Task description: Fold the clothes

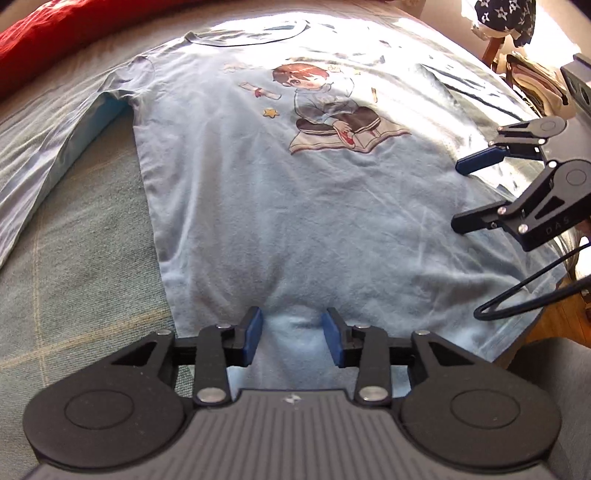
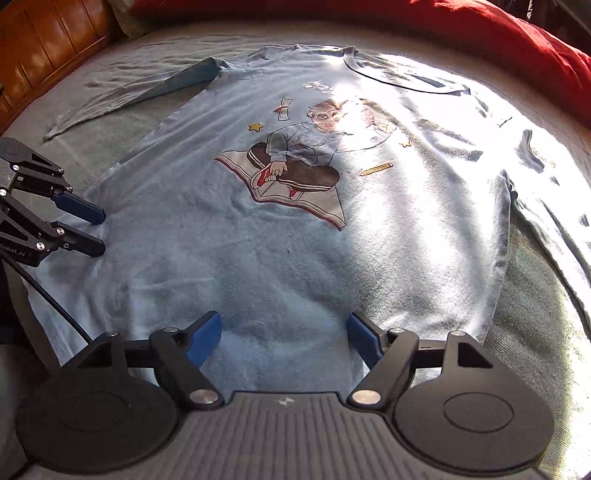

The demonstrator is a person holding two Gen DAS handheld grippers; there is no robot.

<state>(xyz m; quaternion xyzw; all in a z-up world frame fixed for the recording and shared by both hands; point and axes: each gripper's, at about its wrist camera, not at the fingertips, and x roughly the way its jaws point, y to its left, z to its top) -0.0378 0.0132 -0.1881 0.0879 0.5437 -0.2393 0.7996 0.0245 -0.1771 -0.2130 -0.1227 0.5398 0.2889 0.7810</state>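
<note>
Shirt (image 1: 295,221) flat — grey bedspread (image 1: 92,277) (red blanket (image 1: 55,37) behind)

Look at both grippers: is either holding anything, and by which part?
Nothing is held. The left gripper and right gripper are both open above the shirt near its bottom hem.

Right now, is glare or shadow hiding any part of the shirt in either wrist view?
Left wrist view: sunlight washes out the collar and the far right of the light blue shirt; the cartoon print stays readable. Right wrist view: a bright patch bleaches the shirt's right half, the left gripper side lies in shade. Both views bend straight edges, fisheye-style.
</note>
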